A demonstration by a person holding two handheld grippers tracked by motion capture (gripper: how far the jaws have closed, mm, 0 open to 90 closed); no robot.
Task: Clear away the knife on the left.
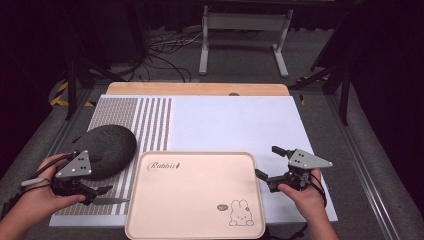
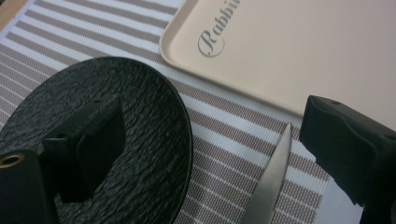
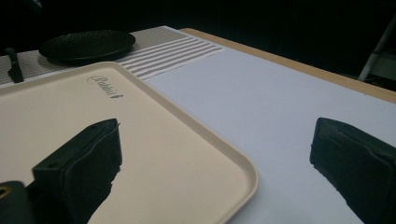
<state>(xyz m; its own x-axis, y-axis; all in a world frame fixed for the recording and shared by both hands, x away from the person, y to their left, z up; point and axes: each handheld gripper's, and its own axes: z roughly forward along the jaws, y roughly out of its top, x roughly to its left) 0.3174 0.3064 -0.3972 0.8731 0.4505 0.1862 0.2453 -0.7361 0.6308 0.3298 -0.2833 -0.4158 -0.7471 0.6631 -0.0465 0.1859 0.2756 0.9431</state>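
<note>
A beige tray (image 1: 195, 197) printed with "Rabbit" and a rabbit drawing lies at the near middle of the table. A black textured plate (image 1: 107, 147) sits to its left on the striped mat. A knife blade (image 1: 114, 201) lies on the stripes near the tray's left edge. My left gripper (image 1: 100, 195) is open just above it; the knife blade (image 2: 275, 182) runs between the jaws, one jaw over the plate (image 2: 107, 154). My right gripper (image 1: 267, 161) stands open astride the tray's right rim (image 3: 243, 163), touching nothing.
A white mat (image 1: 235, 125) covers the table's right and far half, and a striped mat (image 1: 150, 120) the left. The wooden table edge (image 1: 200, 89) runs along the back. Beyond it are a white frame (image 1: 245, 35) and floor cables (image 1: 165, 55).
</note>
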